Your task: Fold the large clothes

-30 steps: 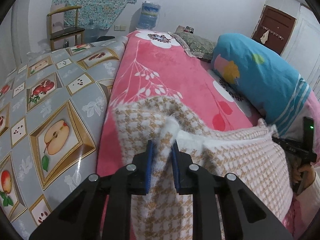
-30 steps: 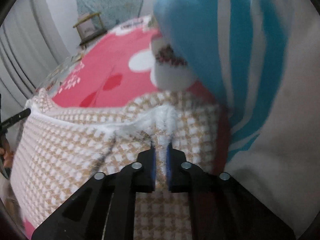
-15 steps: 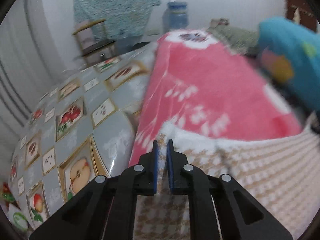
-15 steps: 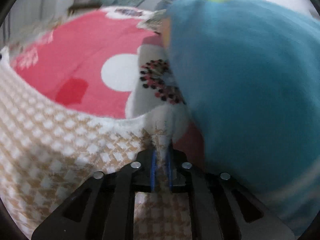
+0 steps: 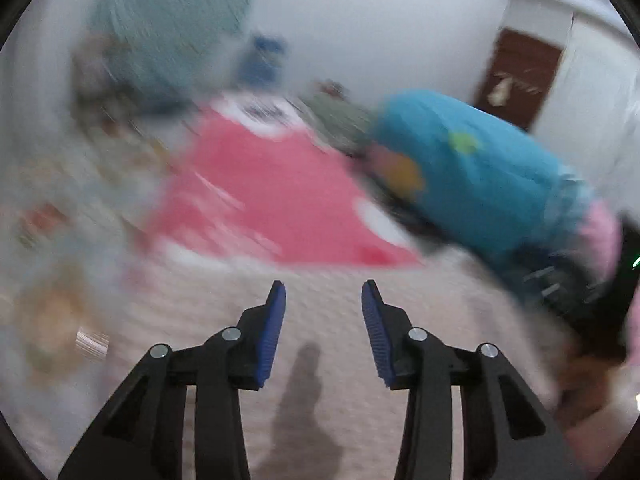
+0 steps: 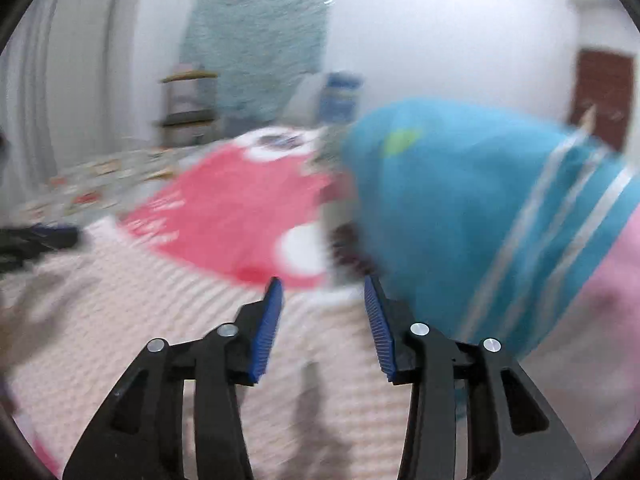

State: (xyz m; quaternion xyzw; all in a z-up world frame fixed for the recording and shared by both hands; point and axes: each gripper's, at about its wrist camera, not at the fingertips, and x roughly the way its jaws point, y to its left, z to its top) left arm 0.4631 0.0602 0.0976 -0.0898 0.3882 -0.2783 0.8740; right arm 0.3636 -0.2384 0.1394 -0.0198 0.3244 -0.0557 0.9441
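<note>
Two hand-held grippers: left hand-held gripper (image 5: 323,298) and right hand-held gripper (image 6: 322,294), jaws just opened partway, nothing between them. One checked garment (image 5: 328,380) lies flat on the bed below both, on the red blanket (image 5: 264,204). One blue pillow (image 6: 472,208) crowds the right side. Frames blurred.

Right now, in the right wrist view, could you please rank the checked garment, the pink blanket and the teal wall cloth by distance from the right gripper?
From the right gripper, open:
1. Checked garment, directly beneath the jaws.
2. Pink blanket, just beyond, mid-bed.
3. Teal wall cloth, hanging on the far wall.
</note>
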